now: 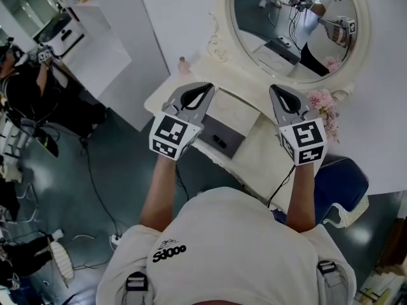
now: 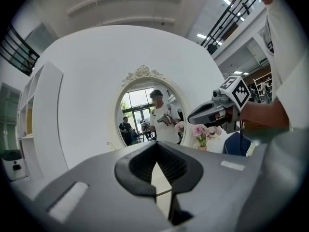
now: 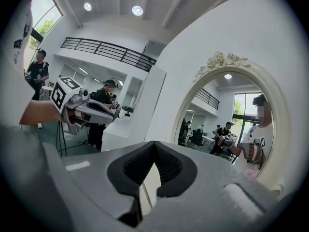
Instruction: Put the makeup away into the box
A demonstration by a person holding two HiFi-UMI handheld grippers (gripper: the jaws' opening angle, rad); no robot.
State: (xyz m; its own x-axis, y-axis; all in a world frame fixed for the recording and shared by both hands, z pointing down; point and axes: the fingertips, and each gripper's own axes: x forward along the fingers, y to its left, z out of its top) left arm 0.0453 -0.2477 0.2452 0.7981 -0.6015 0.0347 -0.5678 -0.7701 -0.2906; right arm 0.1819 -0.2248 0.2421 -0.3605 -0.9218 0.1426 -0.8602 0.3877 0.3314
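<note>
From the head view I look down on a white dressing table (image 1: 264,157) with a flat grey box (image 1: 234,127) on it. A small dark item (image 1: 218,140) lies at the box's near edge. My left gripper (image 1: 206,88) hovers over the box's left side, shut and empty. My right gripper (image 1: 280,89) is held to the right of the box, also shut with nothing in it. In the left gripper view its fingertips (image 2: 156,144) meet, and the right gripper (image 2: 212,111) shows beyond. In the right gripper view the jaws (image 3: 153,143) are closed.
An oval mirror (image 1: 296,24) in a cream frame stands behind the table. Pink flowers (image 1: 323,104) sit at the table's right end and a small pink bottle (image 1: 184,63) at its far left corner. A blue chair (image 1: 343,183) is at the right. People stand at the left.
</note>
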